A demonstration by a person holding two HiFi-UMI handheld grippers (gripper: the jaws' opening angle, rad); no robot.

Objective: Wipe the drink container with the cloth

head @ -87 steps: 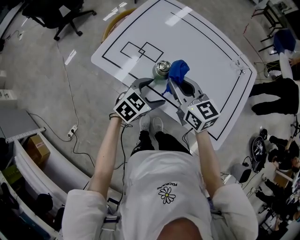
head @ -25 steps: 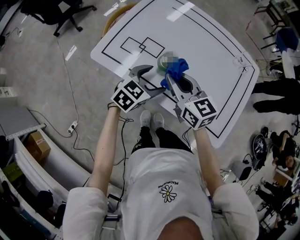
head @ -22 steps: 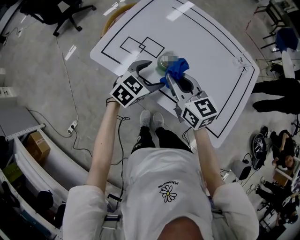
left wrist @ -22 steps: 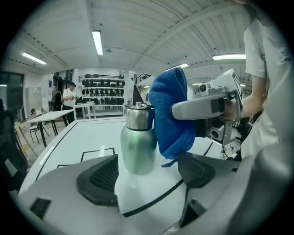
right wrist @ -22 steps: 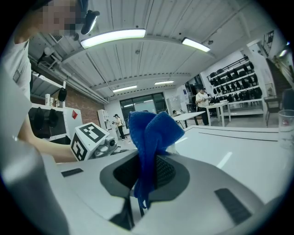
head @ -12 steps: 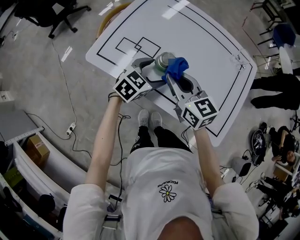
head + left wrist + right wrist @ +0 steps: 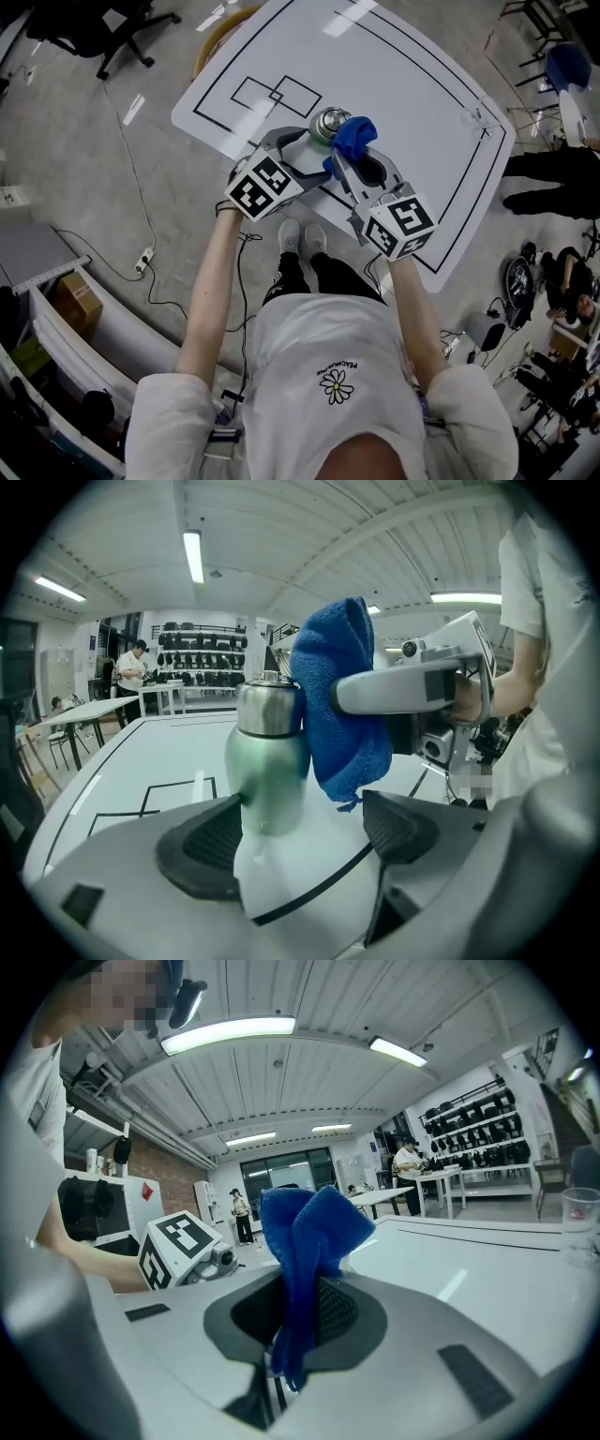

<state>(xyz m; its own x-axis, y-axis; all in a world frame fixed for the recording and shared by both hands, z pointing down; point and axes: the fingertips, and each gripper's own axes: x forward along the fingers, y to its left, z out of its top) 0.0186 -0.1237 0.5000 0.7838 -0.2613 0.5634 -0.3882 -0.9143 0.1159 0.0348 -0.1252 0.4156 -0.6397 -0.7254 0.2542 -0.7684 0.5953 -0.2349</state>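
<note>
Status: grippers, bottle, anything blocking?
Left gripper open, green metal bottle upright at its spread jaws. Right gripper shut on blue cloth, cloth against bottle's upper side. Clear cup far off, no obstruction.

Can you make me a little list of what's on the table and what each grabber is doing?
bottle: green metal bottle, upright on the white table
cloth: blue cloth, against the bottle's upper side
right gripper: shut on the blue cloth
left gripper: open, with the bottle standing between its jaws near the left one, not clamped
</note>
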